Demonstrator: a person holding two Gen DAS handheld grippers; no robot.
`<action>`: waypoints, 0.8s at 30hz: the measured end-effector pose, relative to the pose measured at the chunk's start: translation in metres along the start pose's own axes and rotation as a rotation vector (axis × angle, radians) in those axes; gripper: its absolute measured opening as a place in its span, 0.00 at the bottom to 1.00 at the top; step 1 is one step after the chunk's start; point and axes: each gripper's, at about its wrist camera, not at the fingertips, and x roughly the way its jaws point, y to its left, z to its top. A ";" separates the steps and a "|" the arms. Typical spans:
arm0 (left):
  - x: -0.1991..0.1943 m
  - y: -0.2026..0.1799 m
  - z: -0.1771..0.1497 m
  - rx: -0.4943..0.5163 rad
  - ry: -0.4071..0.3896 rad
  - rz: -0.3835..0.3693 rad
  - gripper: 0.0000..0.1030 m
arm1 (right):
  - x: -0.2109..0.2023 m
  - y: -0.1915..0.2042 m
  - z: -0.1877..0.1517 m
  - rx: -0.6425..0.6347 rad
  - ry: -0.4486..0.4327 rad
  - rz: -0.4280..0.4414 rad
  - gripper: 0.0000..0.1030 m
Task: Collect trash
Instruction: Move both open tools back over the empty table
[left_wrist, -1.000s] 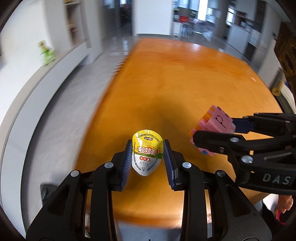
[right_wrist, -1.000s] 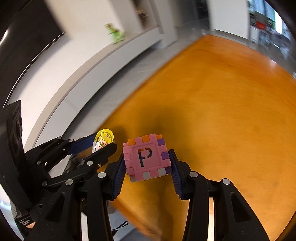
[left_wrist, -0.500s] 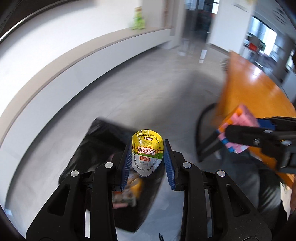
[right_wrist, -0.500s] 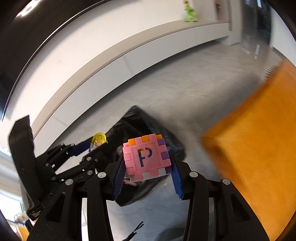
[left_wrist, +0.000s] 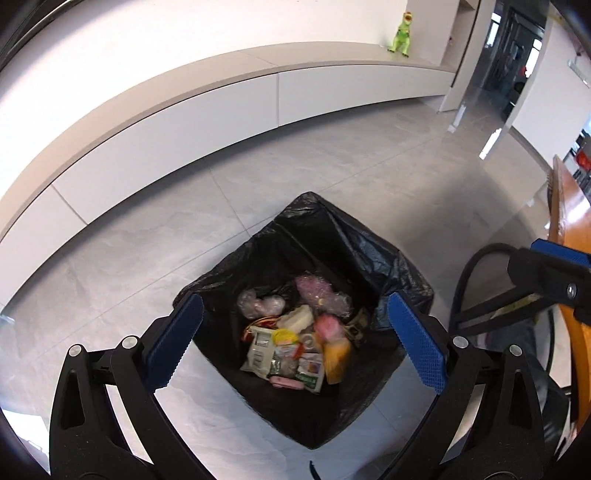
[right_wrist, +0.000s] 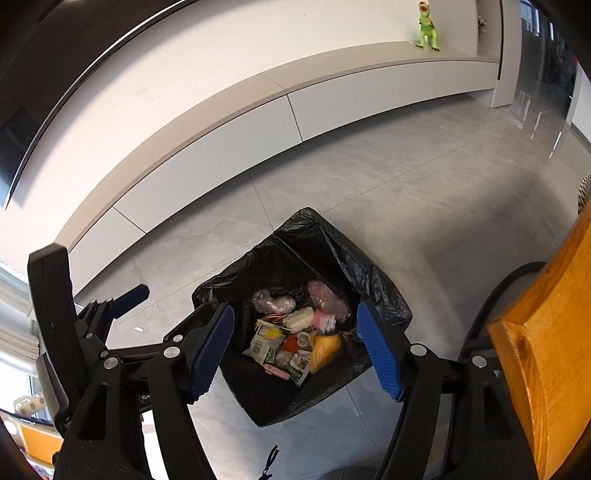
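Observation:
A bin lined with a black bag (left_wrist: 332, 229) (right_wrist: 332, 240) stands on the grey floor, partly filled with wrappers and packets. My left gripper (left_wrist: 295, 334) hangs above it, its jaws opening wide with nothing between them. The yellow-lidded jelly cup (left_wrist: 284, 336) (right_wrist: 273, 334) lies among the trash below. My right gripper (right_wrist: 295, 350) is also over the bin, its jaws opening and empty. The pink puzzle block (right_wrist: 325, 319) (left_wrist: 328, 326) shows as a blur on top of the trash. In the right wrist view the left gripper (right_wrist: 92, 291) sits at the left.
An orange wooden table edge (right_wrist: 546, 332) (left_wrist: 570, 229) stands right of the bin, with a black curved chair frame (left_wrist: 469, 266) beside it. A long low white cabinet (left_wrist: 221, 110) runs along the wall, and a green toy dinosaur (right_wrist: 426, 26) stands on it. Grey tiles surround the bin.
Both grippers swung from over the table to above the bin. The left let go of the jelly cup and the right let go of the pink block; both things dropped in.

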 end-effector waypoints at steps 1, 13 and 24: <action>-0.002 -0.002 0.001 0.008 -0.005 -0.007 0.94 | -0.002 -0.001 -0.001 0.005 -0.005 -0.001 0.68; -0.025 -0.126 0.025 0.217 -0.052 -0.139 0.94 | -0.073 -0.088 -0.018 0.134 -0.098 -0.025 0.68; -0.052 -0.286 0.025 0.467 -0.066 -0.328 0.94 | -0.170 -0.203 -0.063 0.300 -0.246 -0.162 0.73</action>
